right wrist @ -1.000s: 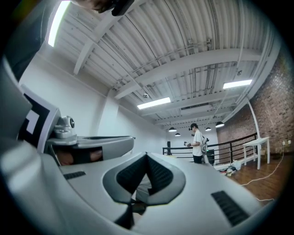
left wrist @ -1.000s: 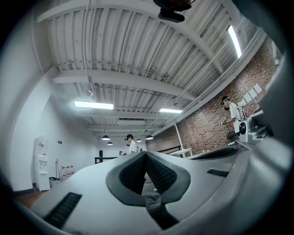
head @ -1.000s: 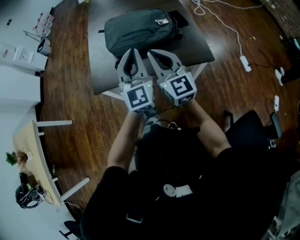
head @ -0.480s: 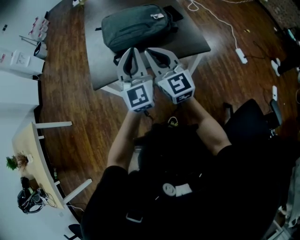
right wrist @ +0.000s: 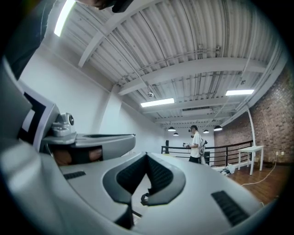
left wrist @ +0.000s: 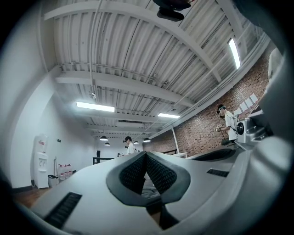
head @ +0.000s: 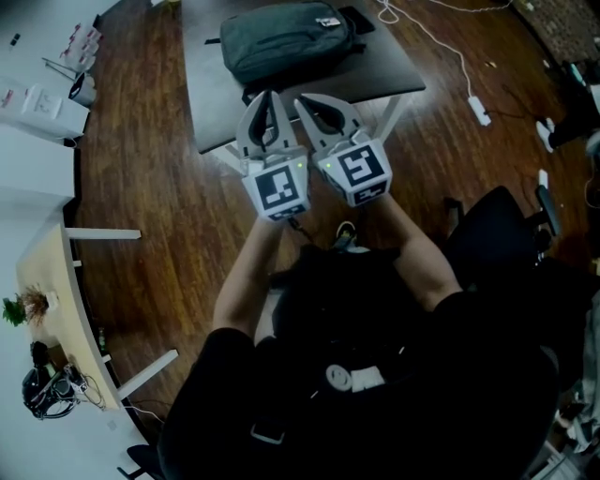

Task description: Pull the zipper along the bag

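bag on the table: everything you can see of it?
The bag is a dark grey-green backpack, soft fabric by its look, lying flat on the far part of the dark table. A small pale tag sits near its right end; a thin strap sticks out at its left. Its zipper is too small to make out. It rests on the table; nothing else plainly touches it.

Grey bag (head: 286, 39) on dark table (head: 380, 73)
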Tool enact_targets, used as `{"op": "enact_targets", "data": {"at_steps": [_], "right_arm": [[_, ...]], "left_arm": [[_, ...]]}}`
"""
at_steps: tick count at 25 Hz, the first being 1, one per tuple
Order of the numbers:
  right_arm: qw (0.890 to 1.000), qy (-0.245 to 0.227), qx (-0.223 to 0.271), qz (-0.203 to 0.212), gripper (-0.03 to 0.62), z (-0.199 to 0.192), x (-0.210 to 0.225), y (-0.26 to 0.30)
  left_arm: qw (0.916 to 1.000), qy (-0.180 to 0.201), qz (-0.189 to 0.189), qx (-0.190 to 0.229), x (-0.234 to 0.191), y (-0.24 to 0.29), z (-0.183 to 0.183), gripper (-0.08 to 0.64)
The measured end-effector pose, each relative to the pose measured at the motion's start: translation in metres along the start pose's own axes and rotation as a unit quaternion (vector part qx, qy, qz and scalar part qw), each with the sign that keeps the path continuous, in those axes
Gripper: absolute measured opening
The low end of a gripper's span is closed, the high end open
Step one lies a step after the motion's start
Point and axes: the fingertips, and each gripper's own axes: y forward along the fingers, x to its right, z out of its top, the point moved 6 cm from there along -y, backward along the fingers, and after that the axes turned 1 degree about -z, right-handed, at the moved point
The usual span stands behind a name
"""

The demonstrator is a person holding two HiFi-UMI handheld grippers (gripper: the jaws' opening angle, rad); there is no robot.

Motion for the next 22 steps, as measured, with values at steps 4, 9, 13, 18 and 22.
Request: {"op": "enact_targets", "data": {"at_steps": [4,9,13,18,22], "right_arm": [[1.0,-0.002,-0.009,-0.01,0.011,0.002,-0.03,-0.017],[1.0,-0.005,-0.013,-0.025,0.011,0.007,-0.062,-0.042],[0.999,-0.007,-0.019,-0.033,0.011,0.012,-0.078,-0.065],[0.999,-0.008,-0.02,-0.03,0.011,0.017,-0.087,-0.082],[1.0,-0.009,-0.019,-0.019,0.011,0.02,-0.087,-0.088]], "left_arm": [[1.0,0.003,-0.001,-0.001,-0.006,-0.036,0.008,0.006],[0.9999,-0.007,-0.014,-0.006,-0.005,-0.074,0.014,0.006],[0.9998,-0.006,-0.021,-0.004,0.002,-0.099,0.024,0.006],[0.9998,-0.007,-0.02,-0.004,0.009,-0.117,0.032,0.006],[0.9999,-0.004,-0.01,-0.006,0.014,-0.122,0.034,0.006]]}}
